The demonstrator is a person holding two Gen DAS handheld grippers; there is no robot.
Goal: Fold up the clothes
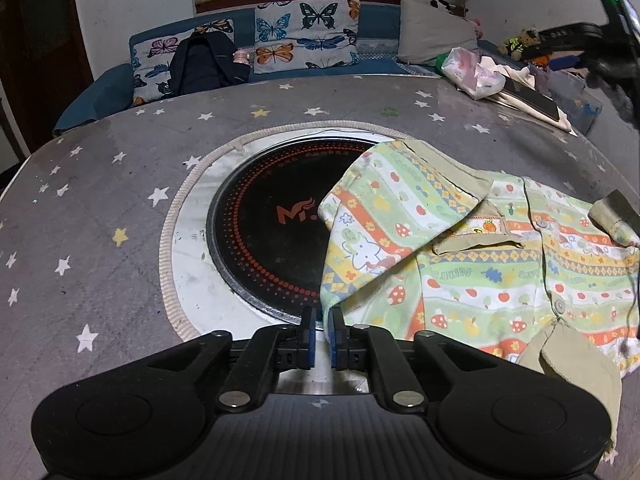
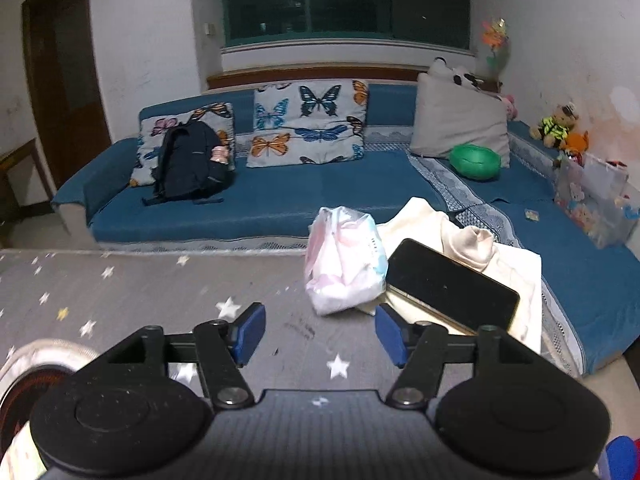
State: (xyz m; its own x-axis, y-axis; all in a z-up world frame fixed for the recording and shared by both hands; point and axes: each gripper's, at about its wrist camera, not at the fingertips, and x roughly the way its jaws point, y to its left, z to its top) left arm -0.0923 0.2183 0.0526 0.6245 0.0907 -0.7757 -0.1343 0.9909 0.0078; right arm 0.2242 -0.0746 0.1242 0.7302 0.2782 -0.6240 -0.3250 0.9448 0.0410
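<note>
A child's buttoned shirt (image 1: 480, 280), striped green, yellow and orange with mushrooms and khaki trim, lies on the grey star-print table (image 1: 100, 208), right of the centre. Its left side and sleeve are folded over the chest. My left gripper (image 1: 322, 320) sits low at the shirt's near left hem. Its blue pads (image 1: 309, 332) stand a narrow slit apart, and only the white surface shows between them. The hem lies against the right pad's tip. My right gripper (image 2: 319, 320) hovers open over bare tablecloth at the back right, with nothing between its fingers.
A round black hob (image 1: 264, 232) is sunk into the table and partly covered by the shirt. At the back right lie a pink-white plastic bag (image 2: 344, 264) and a black phone (image 2: 448, 284) on cream cloth (image 2: 516, 272). A blue sofa (image 2: 280, 196) stands behind.
</note>
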